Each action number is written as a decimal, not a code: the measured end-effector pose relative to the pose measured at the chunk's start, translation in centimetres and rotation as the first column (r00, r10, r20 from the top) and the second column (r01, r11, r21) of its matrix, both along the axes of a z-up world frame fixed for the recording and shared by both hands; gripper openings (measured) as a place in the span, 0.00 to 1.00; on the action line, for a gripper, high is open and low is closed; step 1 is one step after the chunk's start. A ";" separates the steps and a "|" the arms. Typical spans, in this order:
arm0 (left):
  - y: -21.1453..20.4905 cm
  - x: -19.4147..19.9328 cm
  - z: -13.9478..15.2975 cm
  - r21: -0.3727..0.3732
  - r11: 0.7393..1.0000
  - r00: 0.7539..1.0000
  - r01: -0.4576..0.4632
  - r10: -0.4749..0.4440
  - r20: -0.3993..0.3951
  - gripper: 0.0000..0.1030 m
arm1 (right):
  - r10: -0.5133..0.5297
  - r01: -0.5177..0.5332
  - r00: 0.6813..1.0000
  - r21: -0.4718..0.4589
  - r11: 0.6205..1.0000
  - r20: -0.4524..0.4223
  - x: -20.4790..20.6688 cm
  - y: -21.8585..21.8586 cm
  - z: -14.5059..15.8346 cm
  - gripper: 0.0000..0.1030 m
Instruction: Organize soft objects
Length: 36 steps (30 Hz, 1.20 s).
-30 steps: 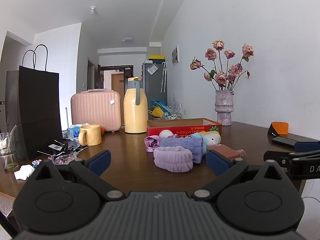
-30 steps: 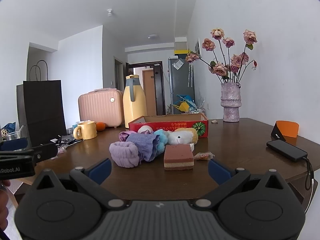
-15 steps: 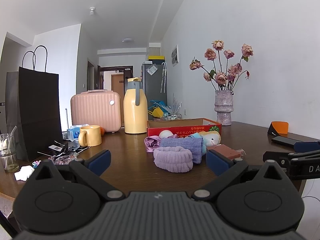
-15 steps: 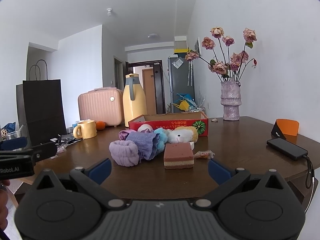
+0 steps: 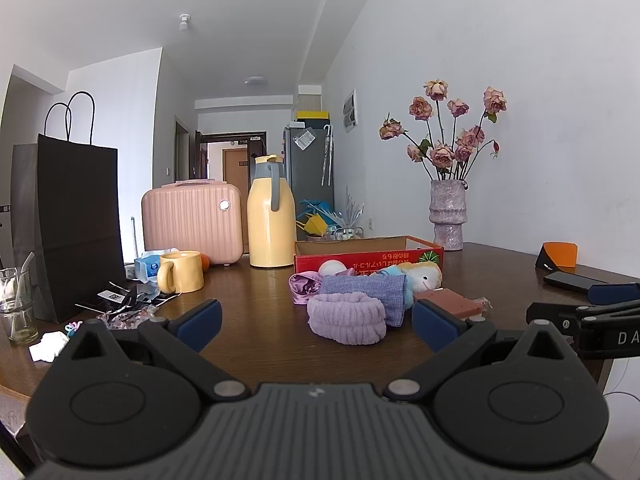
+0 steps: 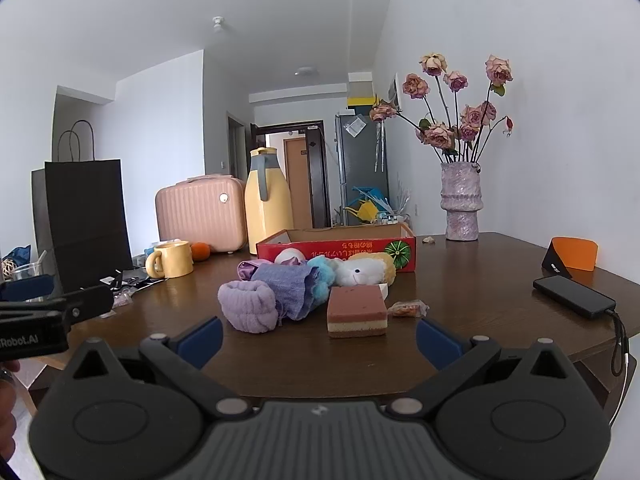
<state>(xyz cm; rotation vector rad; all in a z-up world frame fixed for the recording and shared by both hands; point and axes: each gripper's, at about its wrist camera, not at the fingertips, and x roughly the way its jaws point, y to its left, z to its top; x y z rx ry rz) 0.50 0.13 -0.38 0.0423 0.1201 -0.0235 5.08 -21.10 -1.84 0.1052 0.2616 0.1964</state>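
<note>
The soft things sit in one cluster at the middle of the brown wooden table point(image 6: 480, 276): one lilac towelling headband point(image 5: 347, 318), one folded purple cloth point(image 5: 370, 290), one shiny purple scrunchie point(image 5: 303, 286), one white ball point(image 5: 332, 267), one blue fluffy toy point(image 6: 323, 274), one white-and-yellow plush point(image 6: 366, 270) and one brown-and-cream sponge block point(image 6: 357, 310) at the cluster's 4 o'clock, all just in front of one red cardboard box point(image 6: 340, 246) that stands open at their 12 o'clock. From the right wrist view, one small wrapped snack point(image 6: 408, 308) lies just beside the sponge at 3 o'clock. Elsewhere stand one yellow mug point(image 5: 180, 272), one yellow thermos jug point(image 5: 271, 216), one pink case point(image 5: 192, 220), one black paper bag point(image 5: 68, 224), one drinking glass point(image 5: 15, 306), one vase of dried roses point(image 5: 448, 214), one black phone point(image 6: 574, 296) and one orange-and-black stand point(image 6: 572, 254). The room is white-walled, with a hallway, a brown door and a grey fridge behind the table. The left gripper point(image 5: 316, 322) hovers level at the near edge, released, its blue pads wide apart with the headband between them but farther off. The right gripper point(image 6: 318, 338) is likewise spread and empty, aimed at the sponge block.
</note>
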 end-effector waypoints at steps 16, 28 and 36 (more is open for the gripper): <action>1.1 5.1 -0.5 0.005 0.999 0.999 -0.051 0.051 0.004 1.00 | -0.011 0.009 0.999 0.047 0.999 0.034 4.7 -0.1 0.2 1.00; 5.5 17.9 -0.6 -0.097 0.994 0.977 0.047 -0.066 -0.205 0.90 | 0.139 -0.109 0.969 0.154 0.982 -0.202 16.6 5.3 -0.6 0.63; 6.3 29.0 -1.0 -0.217 0.965 0.890 0.145 -0.223 -0.399 0.25 | 0.142 -0.095 0.949 0.171 0.981 -0.283 22.1 8.0 -2.8 0.41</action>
